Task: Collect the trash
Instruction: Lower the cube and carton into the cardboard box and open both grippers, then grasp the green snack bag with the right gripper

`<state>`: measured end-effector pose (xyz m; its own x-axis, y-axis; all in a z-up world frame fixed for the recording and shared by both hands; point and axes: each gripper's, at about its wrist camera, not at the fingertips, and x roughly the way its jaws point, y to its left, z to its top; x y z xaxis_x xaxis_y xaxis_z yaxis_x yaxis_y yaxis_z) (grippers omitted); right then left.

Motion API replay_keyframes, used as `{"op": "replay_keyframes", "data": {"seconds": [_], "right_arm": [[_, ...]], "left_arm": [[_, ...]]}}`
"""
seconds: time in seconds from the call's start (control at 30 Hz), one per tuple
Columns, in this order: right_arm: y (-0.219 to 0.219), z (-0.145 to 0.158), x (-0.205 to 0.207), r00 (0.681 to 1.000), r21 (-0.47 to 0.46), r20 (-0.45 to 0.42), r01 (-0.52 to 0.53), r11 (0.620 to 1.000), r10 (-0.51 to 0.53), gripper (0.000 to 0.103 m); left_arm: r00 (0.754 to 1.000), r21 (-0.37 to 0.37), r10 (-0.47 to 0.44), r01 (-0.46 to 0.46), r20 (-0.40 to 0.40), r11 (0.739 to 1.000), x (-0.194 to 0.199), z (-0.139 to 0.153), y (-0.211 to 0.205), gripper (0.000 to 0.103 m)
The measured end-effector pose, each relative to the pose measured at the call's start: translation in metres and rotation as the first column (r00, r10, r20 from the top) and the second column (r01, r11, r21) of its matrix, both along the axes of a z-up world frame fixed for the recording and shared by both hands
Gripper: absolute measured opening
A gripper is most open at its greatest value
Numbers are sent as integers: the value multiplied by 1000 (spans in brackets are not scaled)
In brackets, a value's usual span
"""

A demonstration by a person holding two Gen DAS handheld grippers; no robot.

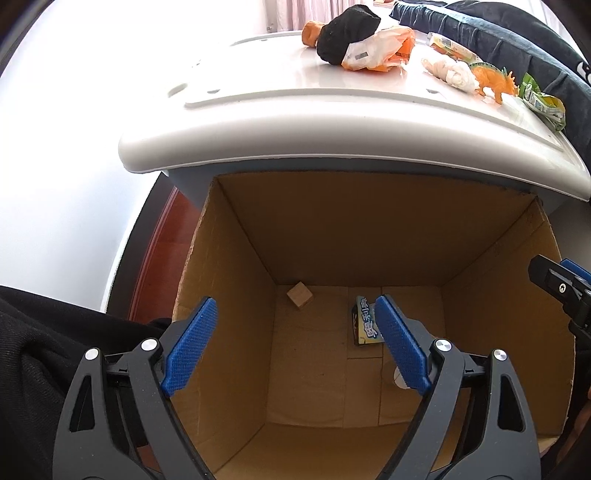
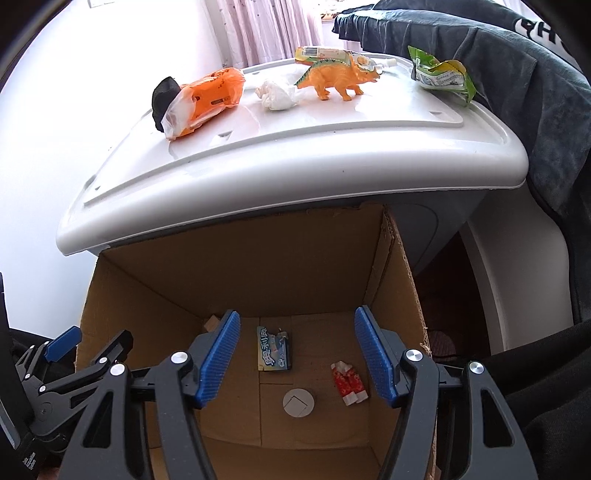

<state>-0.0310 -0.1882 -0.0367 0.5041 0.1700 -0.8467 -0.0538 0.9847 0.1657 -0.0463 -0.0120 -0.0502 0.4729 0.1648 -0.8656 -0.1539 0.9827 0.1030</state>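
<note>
Both grippers hang open and empty over an open cardboard box [image 1: 314, 229] [image 2: 258, 266]. The left gripper [image 1: 295, 325] is over its left half, the right gripper [image 2: 295, 339] over its right half. In the box lie a blue snack wrapper [image 1: 364, 321] [image 2: 274, 349], a wooden cube [image 1: 299, 294] [image 2: 211, 323], a red wrapper [image 2: 349, 382] and a white round lid [image 2: 298, 403]. On the white table [image 2: 295, 147] behind lie an orange packet [image 2: 205, 101] [image 1: 376, 51], a tissue wad [image 2: 275, 96] [image 1: 452, 70] and a green wrapper [image 2: 441, 75] [image 1: 543, 101].
An orange toy dinosaur [image 2: 338, 77] [image 1: 495, 83], a black cloth lump [image 1: 343, 31] [image 2: 164, 99] and a yellow packet [image 2: 321, 54] also sit on the table. A dark garment [image 2: 517, 74] hangs at the right. The white wall [image 1: 55, 147] and red floor [image 1: 162, 251] lie left.
</note>
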Motion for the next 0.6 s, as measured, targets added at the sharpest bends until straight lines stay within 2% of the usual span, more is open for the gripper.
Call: {"op": "replay_keyframes", "data": {"seconds": [0.13, 0.33, 0.43, 0.6], "right_arm": [[-4, 4, 1, 1000, 20, 7, 11, 1000, -11, 64], [-28, 34, 17, 997, 75, 45, 55, 996, -59, 64], [-52, 56, 39, 992, 111, 63, 98, 989, -105, 66], [-92, 100, 92, 977, 60, 143, 152, 987, -159, 70]], "left_arm": [[1000, -2, 3, -3, 2, 1000, 0, 0, 2, 85], [1000, -14, -1, 1, 10, 1000, 0, 2, 2, 85], [1000, -18, -6, 6, 11, 1000, -1, 2, 2, 85], [1000, -22, -14, 14, 22, 1000, -2, 5, 0, 85]]}}
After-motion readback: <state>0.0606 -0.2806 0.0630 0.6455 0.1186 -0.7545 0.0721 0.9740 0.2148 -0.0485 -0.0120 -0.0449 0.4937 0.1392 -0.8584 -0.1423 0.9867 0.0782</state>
